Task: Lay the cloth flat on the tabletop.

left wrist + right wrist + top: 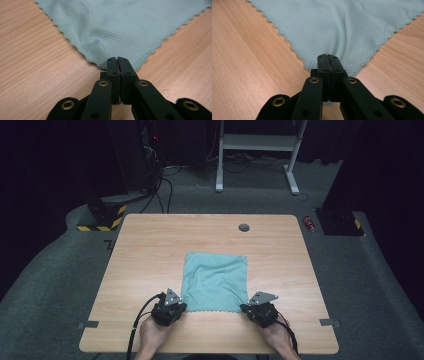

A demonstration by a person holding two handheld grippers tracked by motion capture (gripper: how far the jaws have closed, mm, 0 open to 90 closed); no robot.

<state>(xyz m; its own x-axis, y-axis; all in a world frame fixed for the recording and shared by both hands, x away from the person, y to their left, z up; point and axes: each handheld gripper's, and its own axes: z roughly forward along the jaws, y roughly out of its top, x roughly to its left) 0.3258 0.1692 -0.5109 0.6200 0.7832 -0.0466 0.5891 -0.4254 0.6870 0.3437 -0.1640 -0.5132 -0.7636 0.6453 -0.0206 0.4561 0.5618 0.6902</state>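
A pale green cloth (215, 280) with a scalloped edge lies spread on the wooden table (150, 250), a few soft creases in it. My left gripper (181, 308) sits at the cloth's near left corner. In the left gripper view its jaws are pressed together on that corner of the cloth (117, 32). My right gripper (245, 308) sits at the near right corner, and in the right gripper view its jaws are pinched on that corner of the cloth (329, 30). A hand holds each gripper from the table's near edge.
A small grey round cap (244, 227) is set in the table top near its far edge. Bare wood surrounds the cloth on all sides. Beyond the table are a white desk frame (260, 150), cables on the floor and a red can (309, 223).
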